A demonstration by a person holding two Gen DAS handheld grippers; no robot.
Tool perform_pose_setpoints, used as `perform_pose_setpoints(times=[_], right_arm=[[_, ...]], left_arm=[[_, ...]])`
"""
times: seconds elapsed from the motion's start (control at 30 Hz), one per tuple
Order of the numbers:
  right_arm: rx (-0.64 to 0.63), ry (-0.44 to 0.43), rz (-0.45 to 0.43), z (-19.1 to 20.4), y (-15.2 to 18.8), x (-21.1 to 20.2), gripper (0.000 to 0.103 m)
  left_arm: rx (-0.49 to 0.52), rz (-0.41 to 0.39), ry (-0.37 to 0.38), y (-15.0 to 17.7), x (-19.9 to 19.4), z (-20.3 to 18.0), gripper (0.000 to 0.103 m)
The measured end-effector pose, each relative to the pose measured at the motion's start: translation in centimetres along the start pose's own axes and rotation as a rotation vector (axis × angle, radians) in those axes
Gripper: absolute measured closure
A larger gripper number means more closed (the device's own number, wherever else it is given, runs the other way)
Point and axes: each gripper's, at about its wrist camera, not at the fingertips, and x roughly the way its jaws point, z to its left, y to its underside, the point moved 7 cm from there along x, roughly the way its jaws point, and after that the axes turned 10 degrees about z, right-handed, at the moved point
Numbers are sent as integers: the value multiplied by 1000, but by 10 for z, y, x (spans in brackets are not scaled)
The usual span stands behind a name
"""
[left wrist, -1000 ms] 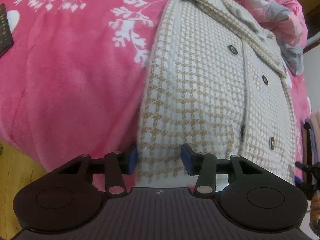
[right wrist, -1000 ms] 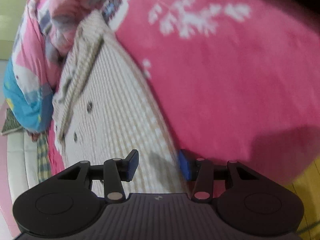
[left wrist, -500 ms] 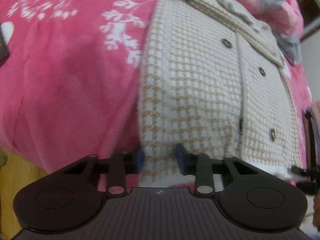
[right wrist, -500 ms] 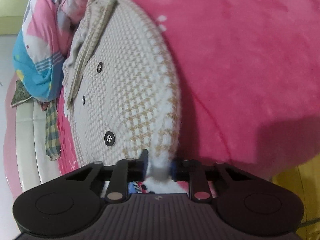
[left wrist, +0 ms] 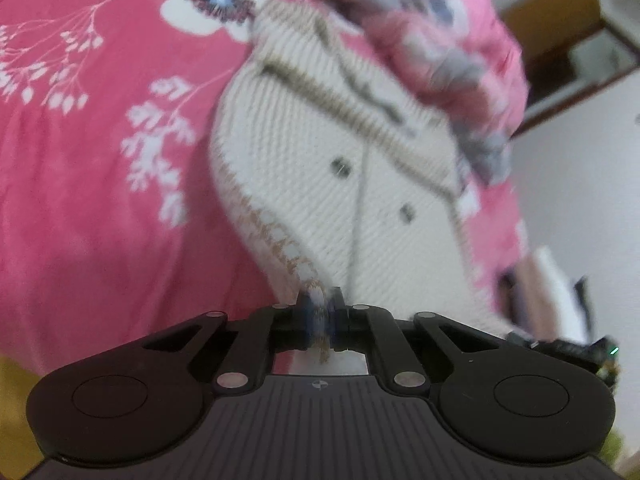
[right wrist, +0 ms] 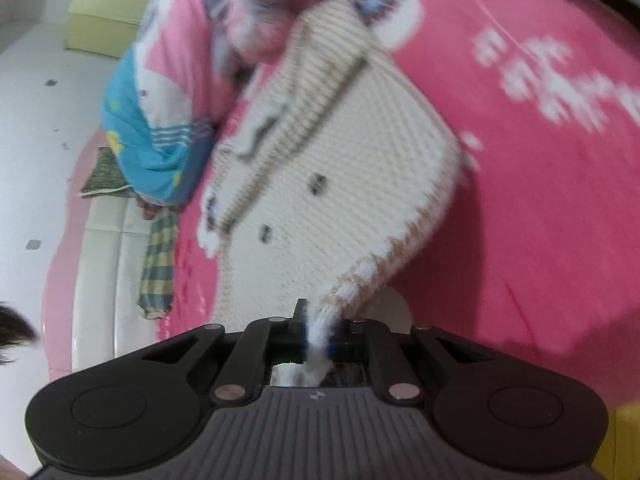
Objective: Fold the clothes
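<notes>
The cream-and-tan houndstooth buttoned jacket (left wrist: 320,184) lies on the pink floral bed blanket (left wrist: 100,168), its near hem lifted. Both jaws are clamped on hem corners — left gripper (left wrist: 320,312), right gripper (right wrist: 318,332). The corners are best kept level — hem taut.

Both views were evenly and softly lit, with no glare. Motion blur smeared the coat (left wrist: 320,184) and the bedding behind it in each view, so its weave ran into streaks. The gripper bodies stayed sharp. In the right view a soft shadow lay on the blanket (right wrist: 560,240) beside the coat's lifted edge. Fisheye distortion bowed the frame edges.
</notes>
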Motion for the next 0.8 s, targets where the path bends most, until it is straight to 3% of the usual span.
perform_pose_setpoints(times=[0.47,0.67,0.8], right_arm=[[-167,-10,-106,97,-104,4,95],[-212,2,-148,131,-189,26,95],[-175,34,-204,123,-266,55,94]], left_arm=[[-34,-118,209,-111,-9,-25,98],[31,-138,237,-202,13,-33,98],[11,-134,215,-288,62,-25,95]])
